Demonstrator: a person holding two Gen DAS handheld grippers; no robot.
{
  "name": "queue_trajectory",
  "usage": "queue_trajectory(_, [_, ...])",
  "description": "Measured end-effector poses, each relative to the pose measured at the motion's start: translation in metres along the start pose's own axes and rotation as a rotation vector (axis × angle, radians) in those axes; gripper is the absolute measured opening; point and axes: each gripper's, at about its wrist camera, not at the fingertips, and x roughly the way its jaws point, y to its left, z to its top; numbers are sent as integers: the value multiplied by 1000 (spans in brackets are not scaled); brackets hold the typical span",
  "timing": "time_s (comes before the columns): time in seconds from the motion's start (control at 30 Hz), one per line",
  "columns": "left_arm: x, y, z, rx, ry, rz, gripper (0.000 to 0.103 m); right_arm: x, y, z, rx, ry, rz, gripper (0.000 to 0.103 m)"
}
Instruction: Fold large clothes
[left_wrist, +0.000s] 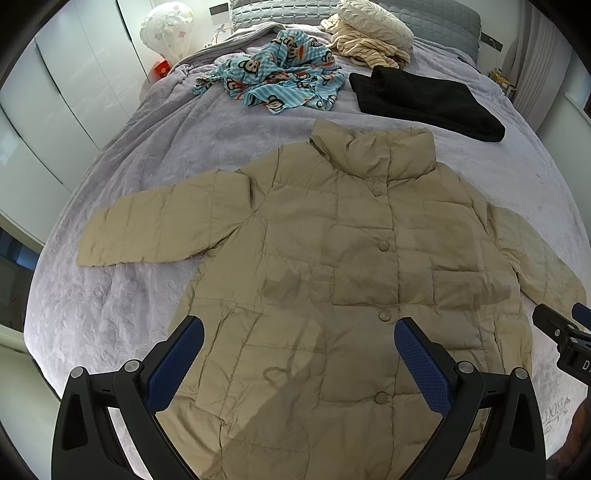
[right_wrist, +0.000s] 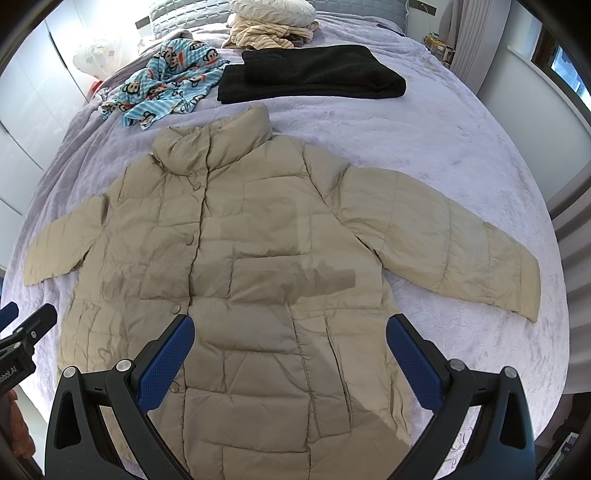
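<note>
Lilac-covered bed (left_wrist: 155, 155) under beige jacket (left_wrist: 332, 251), black garment (left_wrist: 424, 103), monkey-print cloth (left_wrist: 280, 74).

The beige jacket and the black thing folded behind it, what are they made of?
The beige jacket looks like thin, slightly shiny woven shell, probably nylon or polyester, over padding: stitched quilted panels, fine crinkles. The black folded garment looks matte and fuzzy, likely fleece or knit.

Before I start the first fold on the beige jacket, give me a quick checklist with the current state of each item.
1. Beige quilted puffer jacket lies flat, front up: ok.
2. Both sleeves spread outward: ok.
3. Buttons fastened: ok for those visible.
4. Left tongs open, empty: ok.
5. Right tongs open, empty: ok.
6. Folded black garment clear of jacket collar: ok.
</note>
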Motion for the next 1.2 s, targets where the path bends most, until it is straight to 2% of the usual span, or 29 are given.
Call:
queue_trajectory(0.7, [9, 5, -1, 10, 8, -10, 103, 4, 2, -3, 26, 15, 5, 103])
queue_trajectory(1.0, [28, 26, 4, 23, 21, -46, 103, 15, 13, -2, 77, 51, 0, 103])
queue_trajectory(1.2, [53, 53, 7, 7, 33, -62, 103, 24, 29, 0, 111, 74, -1, 103])
